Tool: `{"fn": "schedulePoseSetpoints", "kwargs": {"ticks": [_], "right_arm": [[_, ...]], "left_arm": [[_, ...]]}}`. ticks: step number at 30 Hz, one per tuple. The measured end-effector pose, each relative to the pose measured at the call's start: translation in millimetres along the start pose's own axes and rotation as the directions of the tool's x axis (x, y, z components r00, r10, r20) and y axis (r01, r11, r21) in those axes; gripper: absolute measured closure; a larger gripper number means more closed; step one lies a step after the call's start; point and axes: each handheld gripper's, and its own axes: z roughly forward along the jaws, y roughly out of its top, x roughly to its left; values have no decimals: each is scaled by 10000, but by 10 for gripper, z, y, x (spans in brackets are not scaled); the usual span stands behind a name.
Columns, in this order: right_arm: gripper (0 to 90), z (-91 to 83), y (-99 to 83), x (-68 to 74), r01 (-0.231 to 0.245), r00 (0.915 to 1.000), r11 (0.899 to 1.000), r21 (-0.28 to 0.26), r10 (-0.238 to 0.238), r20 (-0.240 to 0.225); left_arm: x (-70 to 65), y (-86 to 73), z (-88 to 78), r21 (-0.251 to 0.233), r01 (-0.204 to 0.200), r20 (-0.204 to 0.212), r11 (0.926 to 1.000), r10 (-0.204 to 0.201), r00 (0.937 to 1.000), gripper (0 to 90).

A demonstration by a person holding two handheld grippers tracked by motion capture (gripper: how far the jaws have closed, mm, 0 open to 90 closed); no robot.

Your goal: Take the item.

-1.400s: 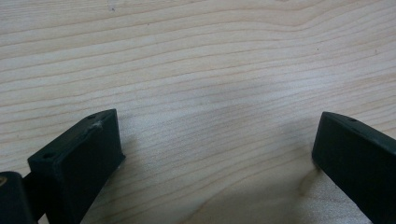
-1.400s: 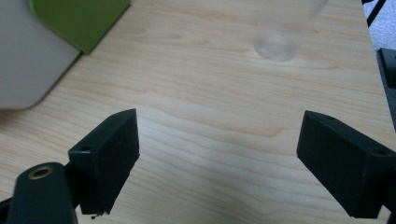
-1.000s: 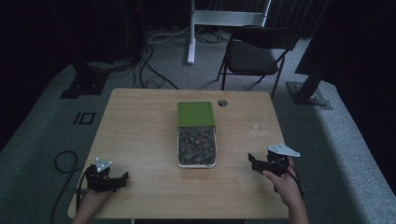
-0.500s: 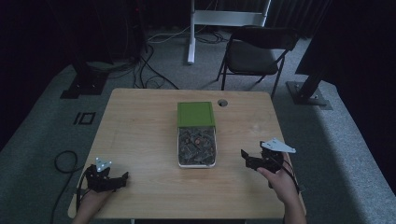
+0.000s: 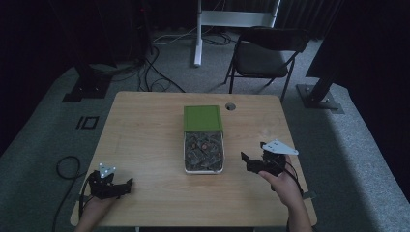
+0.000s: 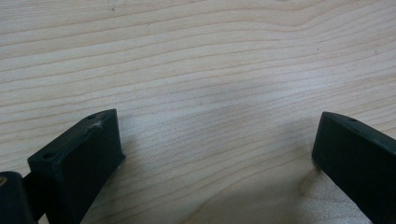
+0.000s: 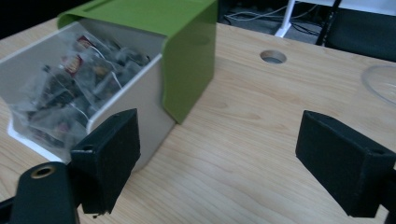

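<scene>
White box point(image 5: 203, 152) of sachets mid-worktop point(image 5: 145, 135), green lid point(image 5: 202, 118) slid partway back, right gripper point(image 5: 249, 161) just beside it, fingers spread, left gripper point(image 5: 123, 186) near front-left corner, fingers spread, empty

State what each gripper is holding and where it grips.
Nothing is held. The left gripper is open over bare table; the right gripper is open beside the box.

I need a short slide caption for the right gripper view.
Open right gripper beside a green-lidded box of tea bags.
</scene>
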Motion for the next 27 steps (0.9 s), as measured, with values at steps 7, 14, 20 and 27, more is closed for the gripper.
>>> {"fn": "schedulePoseSetpoints", "kwargs": {"ticks": [7,14,20,27], "right_arm": [[137,46,93,102,177,9996,9998,-97,-180,-231],[137,102,185,184,394,9981,9990,-200,-403,-471],[137,168,228,253,511,9962,9985,-170,-522,-699],[137,258,288,340,865,9913,9962,-76,-869,-992]], "left_arm": [[0,0,0,1,-3,-1,10000,3,10000,20],[0,1,-1,13,-5,-1,10000,5,10000,20],[0,0,-1,8,3,-1,10000,-3,10000,21],[0,0,0,5,4,-3,10000,-4,10000,21]]}}
